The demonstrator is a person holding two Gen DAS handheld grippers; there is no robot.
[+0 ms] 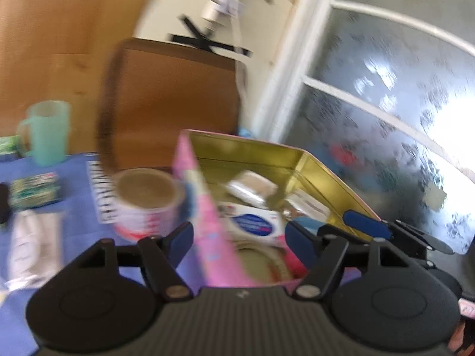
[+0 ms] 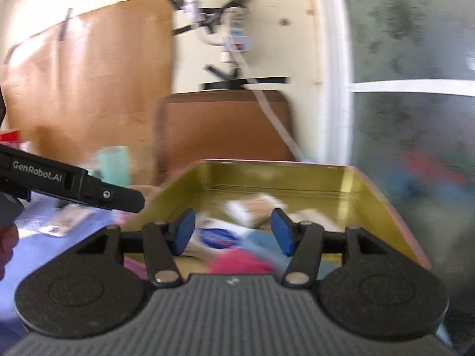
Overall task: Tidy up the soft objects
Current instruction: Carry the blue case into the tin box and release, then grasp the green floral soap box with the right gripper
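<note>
The gold-lined tin (image 2: 350, 190) sits open on the blue surface (image 1: 77, 184) near the frosted window (image 1: 386, 118), holding white packets (image 1: 252, 190), a blue-labelled pack (image 1: 255, 224) and something pink (image 2: 237, 262) — all blurred. The left tool (image 1: 237, 237) straddles the tin's pink left wall (image 1: 204, 213), jaws apart, gripping nothing. The right tool (image 2: 233, 231) hovers over the tin's near end, likewise parted and empty. Left of the tin stand a tape roll (image 1: 145, 201), a green cup (image 1: 50, 132) and a brown board (image 1: 178, 103).

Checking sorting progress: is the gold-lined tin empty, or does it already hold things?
Not empty. The tin holds a white packet with a blue oval label, pale wrapped pieces and something pink; blur hides what exactly.
</note>
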